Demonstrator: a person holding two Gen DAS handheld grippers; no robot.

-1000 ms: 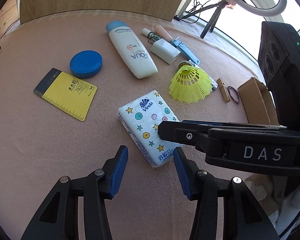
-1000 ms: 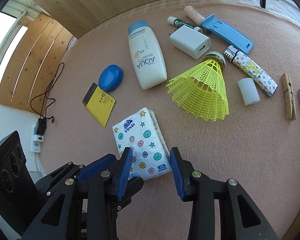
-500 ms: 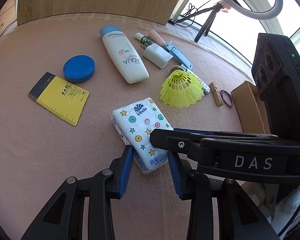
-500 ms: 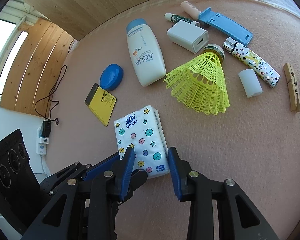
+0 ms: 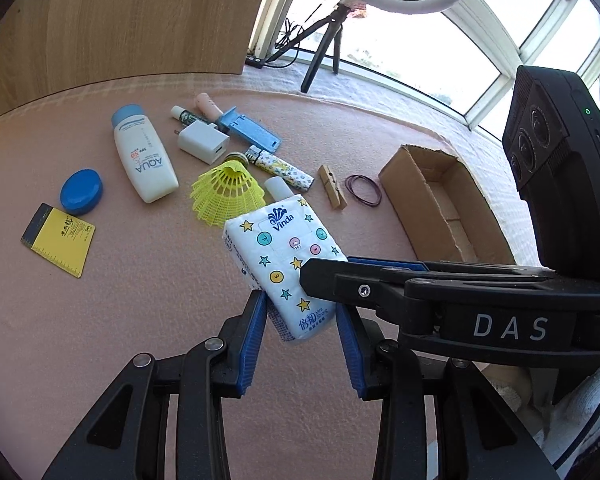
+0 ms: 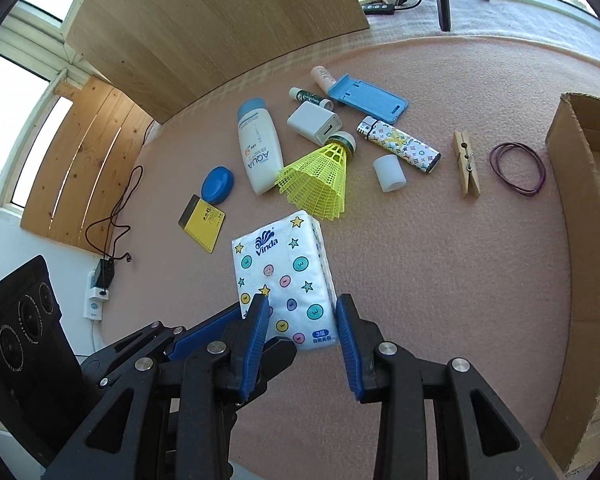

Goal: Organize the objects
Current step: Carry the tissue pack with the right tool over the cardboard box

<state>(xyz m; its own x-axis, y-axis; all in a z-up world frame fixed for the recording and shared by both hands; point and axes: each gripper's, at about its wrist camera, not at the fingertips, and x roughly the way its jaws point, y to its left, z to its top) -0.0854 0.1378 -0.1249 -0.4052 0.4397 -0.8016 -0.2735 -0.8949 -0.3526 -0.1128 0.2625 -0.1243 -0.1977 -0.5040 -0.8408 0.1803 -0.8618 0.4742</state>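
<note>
The tissue pack [image 5: 286,258] is lifted above the desk [image 5: 100,320], near the yellow shuttlecock [image 5: 226,196], pinched at its near end by both the left tongs [image 5: 300,334] and the right tongs [image 6: 300,330], probably to carry it to the cardboard box [image 5: 440,200]. The lower corner of the pack is covered by the tongs, and the box is cut off by the right tongs' body.

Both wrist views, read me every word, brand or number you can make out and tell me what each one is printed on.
"Vinda": tissue pack, held between both grippers.
"AQUA" and "50": white lotion bottle.
"DAS": side of the right gripper, seen from the left wrist view.
Chinese characters on the tissue pack and yellow card: too small to read.
</note>
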